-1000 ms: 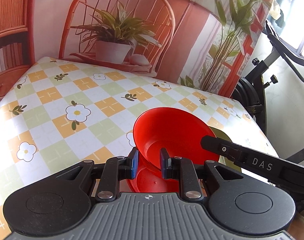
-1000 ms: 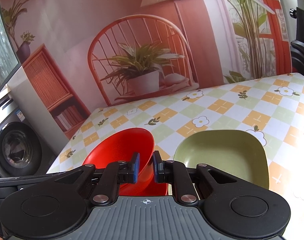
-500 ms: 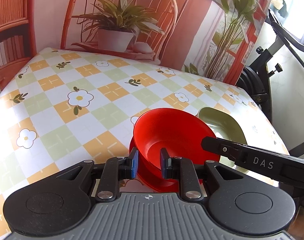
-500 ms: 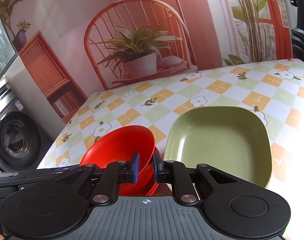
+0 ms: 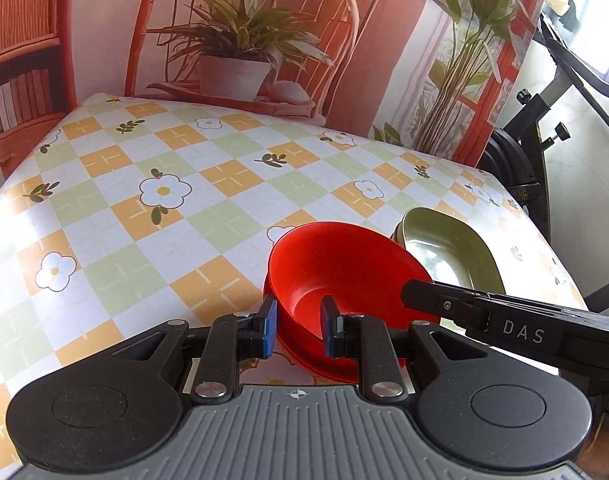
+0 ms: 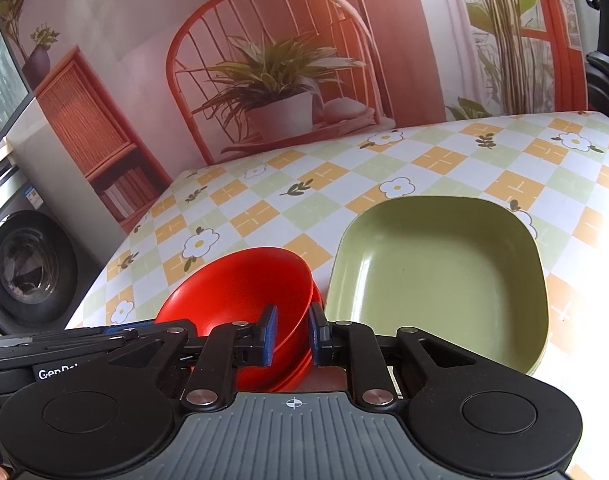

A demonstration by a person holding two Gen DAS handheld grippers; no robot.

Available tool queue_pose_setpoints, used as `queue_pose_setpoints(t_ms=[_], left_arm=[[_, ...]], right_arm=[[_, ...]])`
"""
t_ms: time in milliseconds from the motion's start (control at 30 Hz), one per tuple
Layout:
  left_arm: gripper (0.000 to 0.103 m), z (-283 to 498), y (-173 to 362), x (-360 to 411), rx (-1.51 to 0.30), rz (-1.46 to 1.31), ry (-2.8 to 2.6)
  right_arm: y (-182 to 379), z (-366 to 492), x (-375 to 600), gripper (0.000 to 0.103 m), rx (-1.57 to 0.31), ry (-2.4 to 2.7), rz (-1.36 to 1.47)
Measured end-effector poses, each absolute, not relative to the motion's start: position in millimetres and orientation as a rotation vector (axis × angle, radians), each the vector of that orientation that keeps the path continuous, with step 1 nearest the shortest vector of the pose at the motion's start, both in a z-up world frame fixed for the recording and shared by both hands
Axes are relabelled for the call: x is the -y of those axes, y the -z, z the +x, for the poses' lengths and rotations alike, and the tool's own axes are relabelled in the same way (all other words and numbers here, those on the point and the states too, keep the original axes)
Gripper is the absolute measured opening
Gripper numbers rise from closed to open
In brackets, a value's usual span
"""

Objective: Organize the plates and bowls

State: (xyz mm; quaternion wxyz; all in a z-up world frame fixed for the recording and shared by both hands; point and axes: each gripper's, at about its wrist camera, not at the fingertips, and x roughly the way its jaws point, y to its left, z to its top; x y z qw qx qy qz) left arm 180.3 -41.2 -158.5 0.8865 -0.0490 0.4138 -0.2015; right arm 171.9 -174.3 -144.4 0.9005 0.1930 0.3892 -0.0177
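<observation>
A red bowl (image 5: pixel 344 264) (image 6: pixel 240 288) rests nested on a stack of red bowls (image 5: pixel 316 366) near the table's front edge. My left gripper (image 5: pixel 298 330) is shut on its near rim, one finger outside the wall and one inside. From the other side, my right gripper (image 6: pixel 291 338) grips the rim as well, and its black arm (image 5: pixel 516 324) crosses the left wrist view. A green square plate (image 6: pixel 440 276) (image 5: pixel 452 252) lies just right of the red stack, with a second green edge showing beneath it.
The checkered floral tablecloth (image 5: pixel 164 216) stretches back to a printed backdrop of a chair and potted plant (image 6: pixel 272 92). A washing machine (image 6: pixel 28 268) stands beyond the table's left edge, and black exercise equipment (image 5: pixel 520 164) beyond its right edge.
Both grippers carried the red bowl down and forward. It now sits in the red stack beside the green plate, where before it hung above it.
</observation>
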Motion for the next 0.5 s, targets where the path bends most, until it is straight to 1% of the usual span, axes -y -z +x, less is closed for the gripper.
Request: queue_pose_setpoints(t_ms=[333,500], left_arm=[[0.023,178.9,158.6,40.2,-0.856,-0.097,0.406],[0.025,179.3,160.6,40.0,-0.866,-0.095,0.391]], right_arm=[[145.0,171.2,174.3,0.019,-0.805,0.041,0.399],[145.4,170.8,175.3,0.02,-0.806,0.044,0.4]])
